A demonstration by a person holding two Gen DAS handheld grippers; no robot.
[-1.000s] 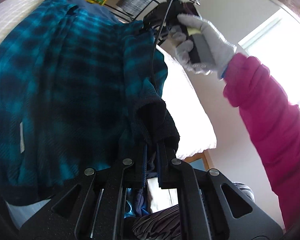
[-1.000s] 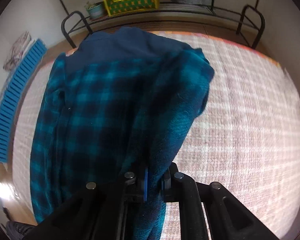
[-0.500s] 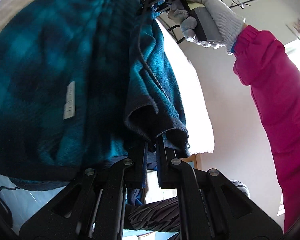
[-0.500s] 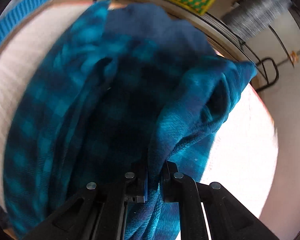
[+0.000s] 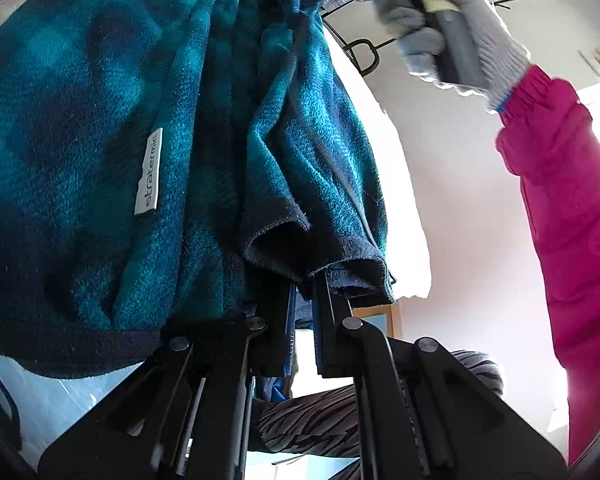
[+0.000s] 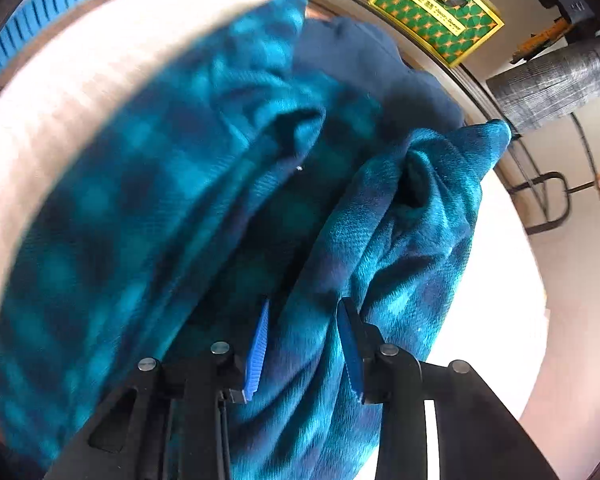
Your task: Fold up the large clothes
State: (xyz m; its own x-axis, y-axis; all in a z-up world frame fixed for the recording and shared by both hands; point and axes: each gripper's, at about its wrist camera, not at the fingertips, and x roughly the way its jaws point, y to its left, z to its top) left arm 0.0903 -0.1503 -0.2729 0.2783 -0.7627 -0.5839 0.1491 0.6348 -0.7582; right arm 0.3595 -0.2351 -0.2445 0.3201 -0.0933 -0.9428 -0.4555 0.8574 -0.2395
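A large teal and navy plaid fleece jacket hangs in folds close to the left wrist camera, with a white label on it. My left gripper is shut on the jacket's dark hem. In the right wrist view the same jacket lies bunched over a pale checked bed. My right gripper has its jaws apart, with a fold of the fleece lying between the blue pads. The gloved hand on the right gripper's handle shows at the top of the left wrist view.
A black metal rack stands behind the bed with a green and yellow box and a grey bundle. A blue ribbed strip lies at the far left. The person's pink sleeve is on the right.
My right gripper's jaws have opened from shut on the fleece. Both grippers have swung round and the jacket has bunched closer to the cameras. My left gripper stays shut on the hem.
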